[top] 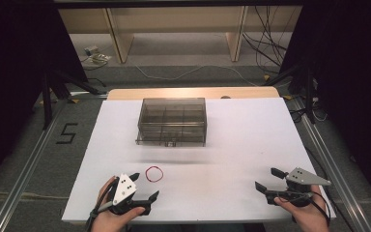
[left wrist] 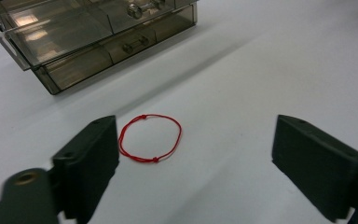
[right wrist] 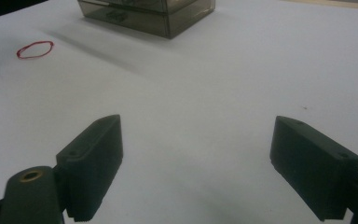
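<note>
A white board (top: 232, 145) covers the table, with grey floor, loose cables and pale wooden shelving legs beyond its far edge. At the near left corner of the board, the left gripper (top: 144, 186) is held in a hand (top: 107, 212) low over the surface, its 2 jaws spread wide with nothing between them. Just beyond its jaw tips lies a red string loop (top: 154, 174), flat on the board, near the near edge and left of the middle; in the left gripper view the loop (left wrist: 150, 138) sits close beside the left-hand jaw, apart from it, with 2 small knots on it. Farther back, at the middle of the board toward the far edge, stands a smoky transparent compartment box (top: 172, 121), lid closed. At the near right corner the right gripper (top: 268, 179) rests in the other hand (top: 306, 210), jaws likewise wide apart and empty.
</note>
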Demonstrator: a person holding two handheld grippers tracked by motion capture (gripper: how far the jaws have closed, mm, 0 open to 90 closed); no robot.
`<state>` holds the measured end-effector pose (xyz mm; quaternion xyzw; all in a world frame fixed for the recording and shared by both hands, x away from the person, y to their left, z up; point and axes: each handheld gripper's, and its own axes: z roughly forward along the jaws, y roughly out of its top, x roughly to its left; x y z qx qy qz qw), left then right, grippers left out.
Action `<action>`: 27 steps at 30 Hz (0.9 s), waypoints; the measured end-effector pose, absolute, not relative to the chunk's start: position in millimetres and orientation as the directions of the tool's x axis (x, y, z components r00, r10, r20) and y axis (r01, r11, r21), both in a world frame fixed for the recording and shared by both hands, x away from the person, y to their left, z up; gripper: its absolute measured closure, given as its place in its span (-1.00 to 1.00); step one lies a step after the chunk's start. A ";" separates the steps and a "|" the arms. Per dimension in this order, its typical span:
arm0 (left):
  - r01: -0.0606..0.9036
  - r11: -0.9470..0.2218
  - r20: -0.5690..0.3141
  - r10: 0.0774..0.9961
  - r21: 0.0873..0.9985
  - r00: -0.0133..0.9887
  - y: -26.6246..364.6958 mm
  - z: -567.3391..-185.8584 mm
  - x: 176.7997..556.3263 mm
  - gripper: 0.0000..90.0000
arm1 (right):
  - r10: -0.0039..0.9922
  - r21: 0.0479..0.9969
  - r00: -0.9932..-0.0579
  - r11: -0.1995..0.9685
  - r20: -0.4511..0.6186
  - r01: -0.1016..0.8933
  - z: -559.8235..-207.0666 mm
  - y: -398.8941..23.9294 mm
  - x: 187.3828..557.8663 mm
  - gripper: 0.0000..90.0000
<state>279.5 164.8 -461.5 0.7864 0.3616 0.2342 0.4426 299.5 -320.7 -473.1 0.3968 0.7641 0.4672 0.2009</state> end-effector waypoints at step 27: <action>0.407 -0.400 0.086 0.792 0.822 0.604 163.7 -473.0 302.0 -0.39 | 0.793 0.874 -0.606 0.250 0.063 0.418 -473.0 -319.7 299.6 -0.63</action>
